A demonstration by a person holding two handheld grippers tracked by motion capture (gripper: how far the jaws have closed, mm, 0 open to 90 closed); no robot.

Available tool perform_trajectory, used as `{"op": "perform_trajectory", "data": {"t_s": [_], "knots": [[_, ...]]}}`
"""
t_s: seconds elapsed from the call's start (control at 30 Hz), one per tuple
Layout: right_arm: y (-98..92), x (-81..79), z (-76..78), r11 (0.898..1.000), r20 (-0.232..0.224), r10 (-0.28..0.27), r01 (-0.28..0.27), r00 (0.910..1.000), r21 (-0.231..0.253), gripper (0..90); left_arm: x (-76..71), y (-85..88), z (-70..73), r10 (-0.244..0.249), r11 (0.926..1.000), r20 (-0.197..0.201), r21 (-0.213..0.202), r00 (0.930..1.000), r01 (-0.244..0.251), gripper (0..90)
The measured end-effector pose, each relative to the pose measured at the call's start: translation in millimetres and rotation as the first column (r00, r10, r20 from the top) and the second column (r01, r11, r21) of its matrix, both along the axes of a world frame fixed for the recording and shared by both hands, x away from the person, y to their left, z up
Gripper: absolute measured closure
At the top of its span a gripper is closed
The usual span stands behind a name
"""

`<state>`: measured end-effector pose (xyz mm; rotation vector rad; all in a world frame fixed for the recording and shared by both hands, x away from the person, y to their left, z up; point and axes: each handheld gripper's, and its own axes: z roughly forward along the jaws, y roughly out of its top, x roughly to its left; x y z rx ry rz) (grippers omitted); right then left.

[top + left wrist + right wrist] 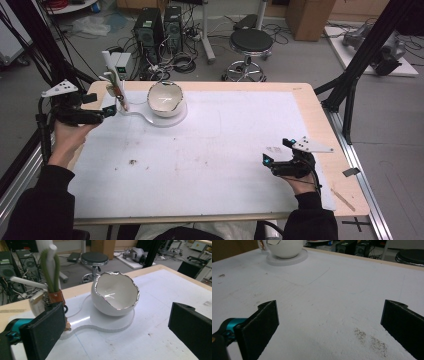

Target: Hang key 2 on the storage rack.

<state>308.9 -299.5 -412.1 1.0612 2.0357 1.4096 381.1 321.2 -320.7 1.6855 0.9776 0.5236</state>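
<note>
A white egg-shell-shaped bowl [166,99] with a jagged silver rim stands on a white round base plate [150,120] at the table's far left. Beside it on the same plate rises a white post with a green loop [117,85] and a brown band. My left gripper [103,104] is held just left of the post, open and empty. In the left gripper view the bowl [115,293] and the green loop [50,270] are close ahead of my left gripper [116,315]. My right gripper [276,151] hovers open and empty over the sheet at the near right. Its own view has the bowl [284,247] far off.
A white sheet [215,150] covers the wooden table [320,115]. Brown crumbs [133,162] lie at its near left, and a brown smear [372,340] lies under the right gripper. A stool [251,40], computer towers [160,27] and black frame posts [360,65] stand beyond the table.
</note>
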Motion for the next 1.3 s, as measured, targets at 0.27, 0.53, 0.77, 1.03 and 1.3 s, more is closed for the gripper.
{"op": "perform_trajectory", "data": {"t_s": [0.27, 0.53, 0.77, 1.03, 1.3], "knots": [[1.1, -0.2, -0.4, 1.0, -0.008, 0.004, -0.004, 1.0, -0.003, 0.7, -4.1, -14.0, -12.5, -0.033, 0.9993, -0.023, 0.017, 0.9992, 0.034, 1.6], [0.6, 0.0, -0.5, 1.0, -0.007, 0.005, -0.005, 1.0, -0.003, 0.7, -13.0, -22.6, -22.2, -0.067, 0.9973, -0.043, 0.029, 0.9969, 0.068, 1.6], [1.2, -0.1, -1.1, 1.0, -0.01, 0.006, -0.006, 0.9999, -0.005, 0.7, -22.1, -27.0, -37.3, -0.094, 0.9933, -0.073, 0.061, 0.9929, 0.099, 1.6], [2.3, 0.8, -2.4, 1.0, -0.017, 0.007, -0.007, 0.9998, -0.014, 0.7, -30.9, -32.4, -56.5, -0.123, 0.9868, -0.125, 0.09, 0.9844, 0.135, 1.6], [3.6, 0.9, -3.1, 1.0, -0.015, 0.015, -0.016, 0.9998, -0.026, 0.7, -41.6, -40.5, -62.6, -0.151, 0.97, -0.143, 0.169, 0.9781, 0.175, 1.7]]}}
